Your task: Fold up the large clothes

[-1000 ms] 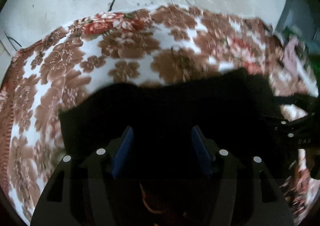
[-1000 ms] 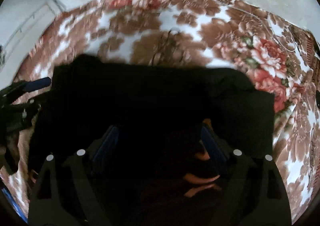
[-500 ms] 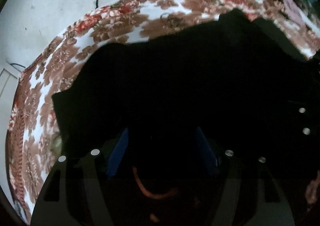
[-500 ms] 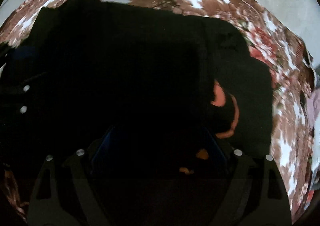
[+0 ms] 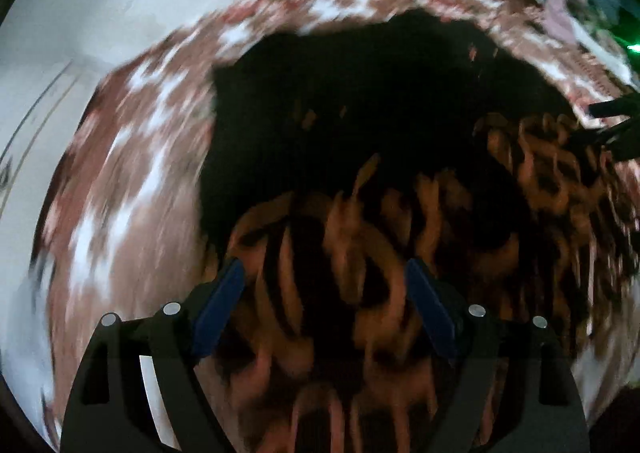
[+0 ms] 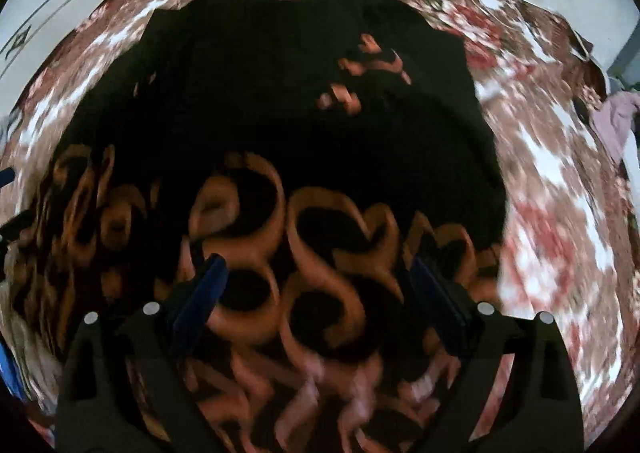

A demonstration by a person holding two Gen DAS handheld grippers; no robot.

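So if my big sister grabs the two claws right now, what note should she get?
Left claw: jaws wide apart, holding nothing, over the patterned part of the black garment.
Right claw: also open and empty, over the same orange swirls.
Where things are: the garment lies on the flowered bedspread, a plain black part farther away, the orange-swirl part nearer the claws. A pink cloth sits off at the bedspread's right edge.
Done: hard to say, the pictures are blurry.
Left: probably grip an edge and fold again.
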